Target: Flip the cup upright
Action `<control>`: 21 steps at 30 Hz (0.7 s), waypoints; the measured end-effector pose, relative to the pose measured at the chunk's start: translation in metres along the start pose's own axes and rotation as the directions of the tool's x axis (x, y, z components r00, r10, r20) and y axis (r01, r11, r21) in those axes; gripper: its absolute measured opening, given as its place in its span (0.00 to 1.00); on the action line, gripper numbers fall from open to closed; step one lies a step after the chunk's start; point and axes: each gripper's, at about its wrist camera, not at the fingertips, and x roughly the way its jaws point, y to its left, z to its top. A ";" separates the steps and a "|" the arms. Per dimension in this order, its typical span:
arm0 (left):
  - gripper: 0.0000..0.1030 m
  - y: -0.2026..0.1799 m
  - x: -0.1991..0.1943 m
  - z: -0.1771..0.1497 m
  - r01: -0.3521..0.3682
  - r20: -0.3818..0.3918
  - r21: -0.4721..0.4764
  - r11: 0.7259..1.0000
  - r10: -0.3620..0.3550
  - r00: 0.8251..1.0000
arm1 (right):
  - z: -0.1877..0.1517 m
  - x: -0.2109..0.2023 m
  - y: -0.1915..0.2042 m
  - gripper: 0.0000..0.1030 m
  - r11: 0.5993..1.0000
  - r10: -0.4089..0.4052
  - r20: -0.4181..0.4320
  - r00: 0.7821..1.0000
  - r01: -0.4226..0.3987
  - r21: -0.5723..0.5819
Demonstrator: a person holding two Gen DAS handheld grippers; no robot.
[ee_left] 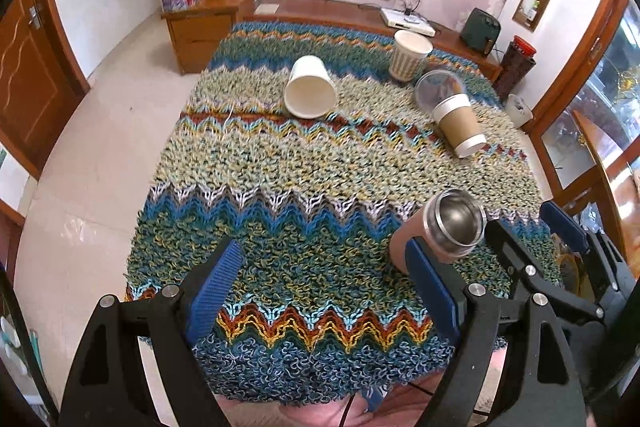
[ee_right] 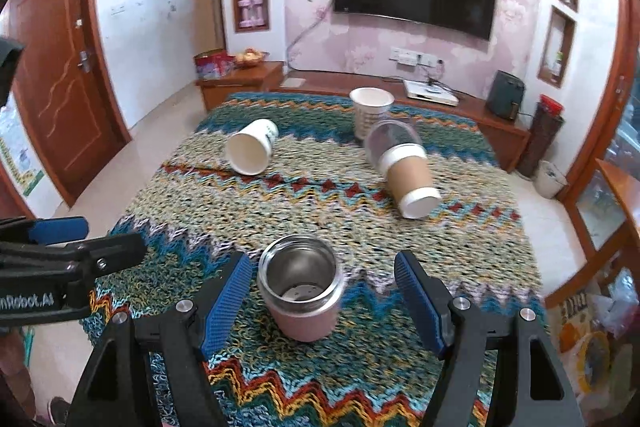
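Observation:
A pink steel-lined cup [ee_right: 304,287] stands upright on the knitted cloth, mouth up, between the open fingers of my right gripper [ee_right: 323,301], which do not touch it. It also shows in the left wrist view [ee_left: 442,233], beside my left gripper's right finger. My left gripper [ee_left: 326,293] is open and empty. A white paper cup [ee_right: 252,147] lies on its side at the far left. A brown-sleeved coffee cup [ee_right: 410,179] lies on its side at the right, a clear cup [ee_right: 390,139] behind it. A patterned paper cup [ee_right: 370,111] stands upright at the back.
The table is covered by a colourful zigzag knitted cloth [ee_right: 320,211]. A wooden TV bench [ee_right: 440,107] with a white box and a dark speaker runs behind it. The left gripper [ee_right: 60,259] shows at the left in the right wrist view. A glass cabinet stands at the right.

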 end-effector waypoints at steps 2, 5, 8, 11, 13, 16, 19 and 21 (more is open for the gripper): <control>0.84 -0.004 -0.007 0.001 -0.001 0.018 0.012 1.000 0.001 1.000 | 0.005 -0.007 -0.007 0.72 0.999 0.002 -0.018 1.000 -0.001 0.036; 0.84 -0.010 -0.017 0.003 -0.004 0.044 0.027 1.000 0.003 0.999 | 0.014 -0.021 -0.018 0.73 0.996 0.004 -0.025 1.000 -0.002 0.091; 0.84 -0.014 -0.025 0.006 -0.003 0.064 0.035 0.999 0.001 0.998 | 0.019 -0.035 -0.022 0.73 0.994 -0.032 -0.017 0.999 0.034 0.108; 0.84 -0.017 -0.031 0.008 -0.009 0.079 0.044 0.999 0.006 0.997 | 0.023 -0.047 -0.026 0.73 0.990 -0.043 -0.017 0.999 0.045 0.133; 0.84 -0.019 -0.035 0.009 -0.011 0.089 0.049 0.999 0.006 0.996 | 0.025 -0.052 -0.028 0.73 0.988 -0.054 -0.012 0.998 0.055 0.142; 0.84 -0.022 -0.038 0.011 -0.011 0.089 0.055 0.998 0.006 0.996 | 0.025 -0.059 -0.030 0.74 0.987 -0.072 -0.009 0.997 0.073 0.144; 0.84 -0.026 -0.042 0.011 -0.017 0.098 0.061 0.998 0.011 0.995 | 0.026 -0.063 -0.033 0.76 0.985 -0.074 -0.007 0.997 0.074 0.158; 0.84 -0.028 -0.044 0.010 -0.024 0.105 0.066 0.998 0.017 0.994 | 0.027 -0.066 -0.033 0.76 0.983 -0.083 -0.003 0.997 0.082 0.162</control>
